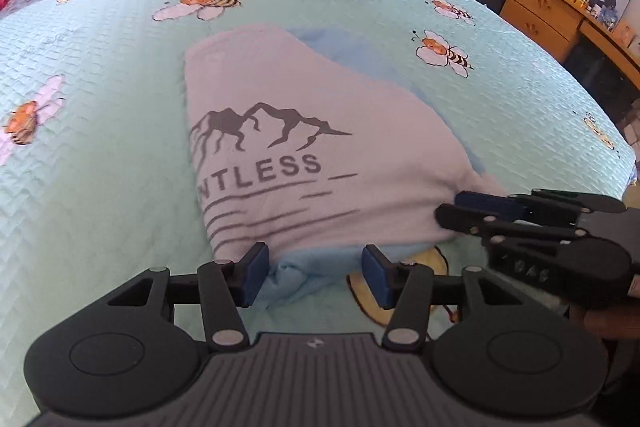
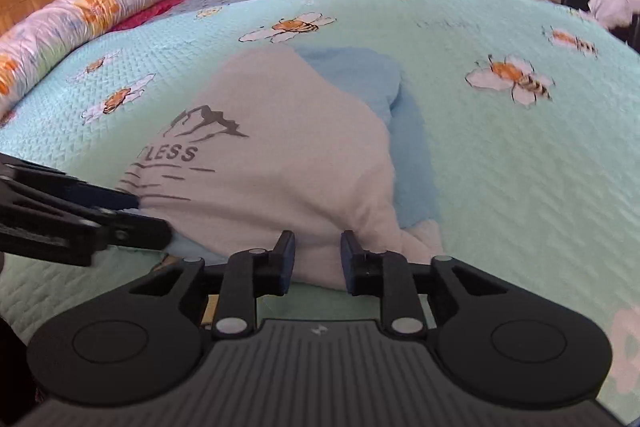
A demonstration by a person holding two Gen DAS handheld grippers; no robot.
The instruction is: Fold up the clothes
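Letting go at the bed's (image 1: 100, 187) near edge, our left gripper (image 1: 316, 269) half-open, right gripper (image 2: 317, 255) narrowly parted, both gripping nothing, we risk snagging the T-shirt's (image 1: 300, 155) hem and undoing the fold.

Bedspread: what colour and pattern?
The bedspread is pale mint green, quilted, printed with orange bees on white flowers. Clearest in the right wrist view.

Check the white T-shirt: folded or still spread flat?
Folded, partly at least. The white T-shirt lies doubled over a light blue layer, with a straight fold edge cutting the print to "NTLESS". Whether the fold is finished, cannot tell.
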